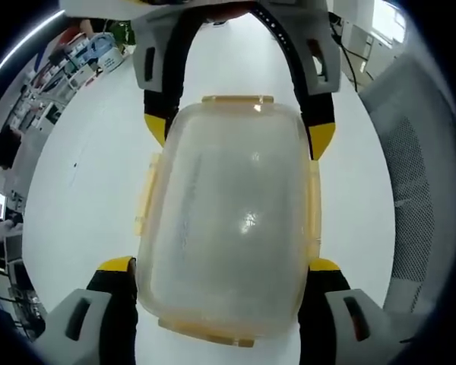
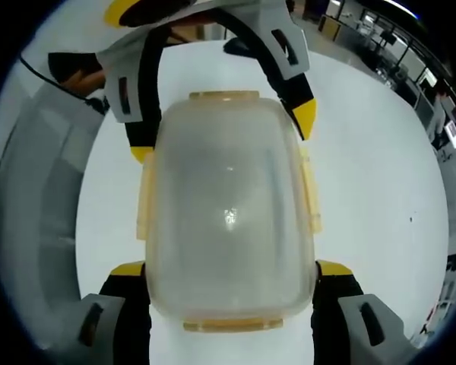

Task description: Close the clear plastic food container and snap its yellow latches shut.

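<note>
A clear plastic food container (image 1: 228, 220) with its lid on lies on a white table (image 1: 83, 190), long axis running away from me. Yellow latches show on its far end (image 1: 238, 99), near end (image 1: 205, 331) and both long sides; the left side latch (image 1: 144, 196) stands slightly out. My left gripper (image 1: 220, 266) holds the near part, its yellow-tipped jaws touching both walls. The right gripper (image 1: 238, 131) faces it and clamps the far part. In the right gripper view the container (image 2: 228, 205) sits between the right gripper (image 2: 232, 270) and the left gripper (image 2: 222, 135).
A grey mesh chair back (image 1: 414, 190) stands beside the table, also seen as a grey curved chair (image 2: 38, 220). Black cables (image 2: 68, 68) lie at the table's far edge. Desks and shelves (image 1: 61, 68) fill the room behind. Bare white tabletop (image 2: 380, 190) surrounds the container.
</note>
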The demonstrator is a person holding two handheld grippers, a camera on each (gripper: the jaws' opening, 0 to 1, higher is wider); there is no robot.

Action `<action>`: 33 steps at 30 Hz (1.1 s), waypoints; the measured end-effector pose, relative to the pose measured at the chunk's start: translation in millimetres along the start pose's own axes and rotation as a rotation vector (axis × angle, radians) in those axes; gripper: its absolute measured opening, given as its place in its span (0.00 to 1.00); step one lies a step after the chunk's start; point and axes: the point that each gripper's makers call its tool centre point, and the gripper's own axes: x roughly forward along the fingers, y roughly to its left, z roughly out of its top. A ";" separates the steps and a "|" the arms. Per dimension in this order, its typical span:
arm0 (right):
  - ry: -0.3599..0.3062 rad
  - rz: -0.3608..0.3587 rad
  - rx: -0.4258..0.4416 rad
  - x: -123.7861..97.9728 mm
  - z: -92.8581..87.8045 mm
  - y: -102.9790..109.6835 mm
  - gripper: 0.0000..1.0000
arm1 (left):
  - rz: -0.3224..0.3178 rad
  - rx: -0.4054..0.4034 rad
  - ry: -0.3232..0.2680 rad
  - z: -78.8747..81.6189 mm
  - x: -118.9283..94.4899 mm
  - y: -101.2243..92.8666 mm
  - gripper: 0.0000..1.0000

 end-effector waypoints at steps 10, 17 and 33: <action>0.002 -0.002 -0.004 -0.2 0.4 -10.9 0.89 | -0.001 -0.005 -0.009 0.9 2.7 11.3 0.90; -0.002 -0.005 -0.002 0.5 0.4 -22.0 0.89 | -0.002 -0.003 -0.007 1.8 5.0 20.9 0.90; -0.004 -0.003 -0.006 0.3 0.5 -36.8 0.89 | -0.003 -0.006 -0.005 3.2 8.0 35.9 0.90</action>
